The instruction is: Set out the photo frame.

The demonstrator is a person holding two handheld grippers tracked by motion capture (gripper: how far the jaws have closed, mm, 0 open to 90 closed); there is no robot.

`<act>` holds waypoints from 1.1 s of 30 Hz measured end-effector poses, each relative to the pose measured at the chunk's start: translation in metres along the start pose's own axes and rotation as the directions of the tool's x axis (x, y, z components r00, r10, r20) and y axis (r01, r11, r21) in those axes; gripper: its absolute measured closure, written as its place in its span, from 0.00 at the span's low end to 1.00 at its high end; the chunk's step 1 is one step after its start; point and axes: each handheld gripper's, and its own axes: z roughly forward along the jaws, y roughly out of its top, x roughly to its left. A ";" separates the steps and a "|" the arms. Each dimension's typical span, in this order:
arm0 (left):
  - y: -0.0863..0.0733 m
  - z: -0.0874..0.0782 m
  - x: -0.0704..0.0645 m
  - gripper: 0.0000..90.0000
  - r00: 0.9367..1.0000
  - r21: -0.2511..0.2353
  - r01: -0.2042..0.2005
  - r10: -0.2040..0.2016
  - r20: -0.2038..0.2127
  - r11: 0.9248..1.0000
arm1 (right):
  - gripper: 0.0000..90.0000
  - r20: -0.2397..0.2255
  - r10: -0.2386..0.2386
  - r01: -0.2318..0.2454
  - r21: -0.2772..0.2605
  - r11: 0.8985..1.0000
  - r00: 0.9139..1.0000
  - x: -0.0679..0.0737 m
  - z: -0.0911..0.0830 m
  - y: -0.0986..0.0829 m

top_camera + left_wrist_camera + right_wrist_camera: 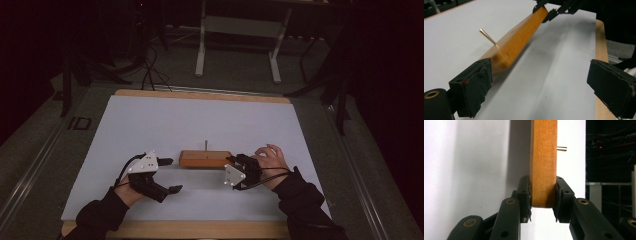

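An orange-brown wooden block [205, 158] lies on the white table top [200, 117] with a thin metal pin [205, 145] standing up from its middle. My right gripper [234, 161] is shut on the block's right end; in the right gripper view both pads press the sides of the block [543, 162], with the pin [562, 148] sticking out sideways. My left gripper [172, 175] is open just left of the block. In the left gripper view one pad [474, 85] sits close to the near end of the block [519, 42], apart from it.
The white sheet lies on a wooden board whose edge [200, 230] runs along the near side. Beyond the table stand a white metal frame [235, 45] and dark cables [150, 70] on the floor. Dark stands flank both sides.
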 end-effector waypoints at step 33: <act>-0.013 0.004 0.007 0.08 0.999 -0.009 0.039 -0.039 -0.010 0.999 | 0.77 -0.344 0.162 -0.156 0.046 0.987 0.925 -0.092 0.022 -0.010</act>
